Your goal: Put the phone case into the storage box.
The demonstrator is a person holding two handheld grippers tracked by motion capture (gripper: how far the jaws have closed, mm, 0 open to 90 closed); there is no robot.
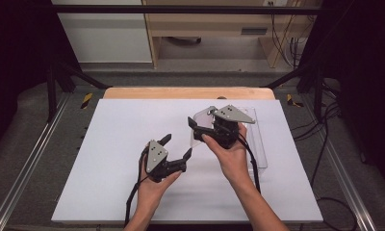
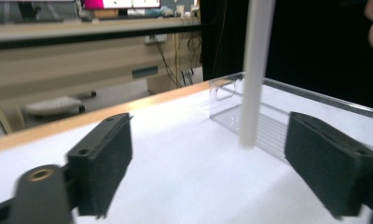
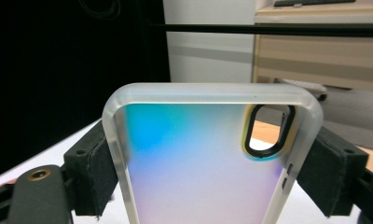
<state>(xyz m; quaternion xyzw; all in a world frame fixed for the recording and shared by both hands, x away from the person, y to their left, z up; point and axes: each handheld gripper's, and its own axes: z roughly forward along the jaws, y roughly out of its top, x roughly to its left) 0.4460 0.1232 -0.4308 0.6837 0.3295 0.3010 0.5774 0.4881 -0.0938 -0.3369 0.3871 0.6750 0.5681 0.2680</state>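
The right tool (image 1: 196, 129) is pinching a frosted translucent phone case with a black-ringed camera cutout (image 3: 208, 163). Its two black pads press on the long side edges of the case, so the long axis of the case runs straight away from the tool, and the end with the cutout is the far end. In the high view the case (image 1: 201, 124) is held above the white table (image 1: 113, 144), right of the middle, at the near left corner of a clear plastic tray (image 1: 259, 144) which lies on the table.

The left tool (image 1: 177, 146) has its jaws spread with nothing between them. It is lower and to the left of the case, clearly apart from it. In the left gripper view the case appears edge-on as a pale upright strip (image 2: 254, 74) ahead, between the jaws but farther off.

I can read no brand, label or writing on the case or the tray.
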